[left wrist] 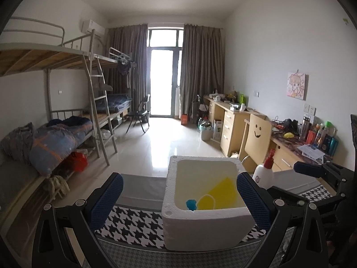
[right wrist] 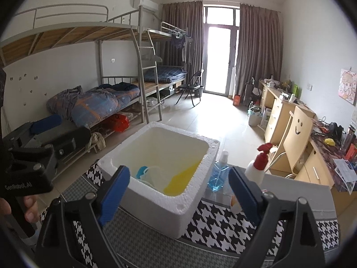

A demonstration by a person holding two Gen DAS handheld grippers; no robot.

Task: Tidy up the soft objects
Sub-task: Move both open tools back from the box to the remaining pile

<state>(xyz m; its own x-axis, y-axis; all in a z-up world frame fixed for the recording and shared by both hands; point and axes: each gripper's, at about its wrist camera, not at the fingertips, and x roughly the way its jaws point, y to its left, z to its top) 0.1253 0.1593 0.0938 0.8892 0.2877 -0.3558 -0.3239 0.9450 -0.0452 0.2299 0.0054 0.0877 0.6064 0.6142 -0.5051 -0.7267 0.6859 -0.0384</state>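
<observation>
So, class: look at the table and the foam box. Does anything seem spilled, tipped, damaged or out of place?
Nothing stands out. The foam box sits upright on the checked cloth, soft yellow and blue items inside it. The spray bottle and blue bottle stand upright beside it.

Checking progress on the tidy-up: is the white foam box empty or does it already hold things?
Not empty. The foam box holds a yellow item, a small blue one and a whitish piece on its bottom.
</observation>
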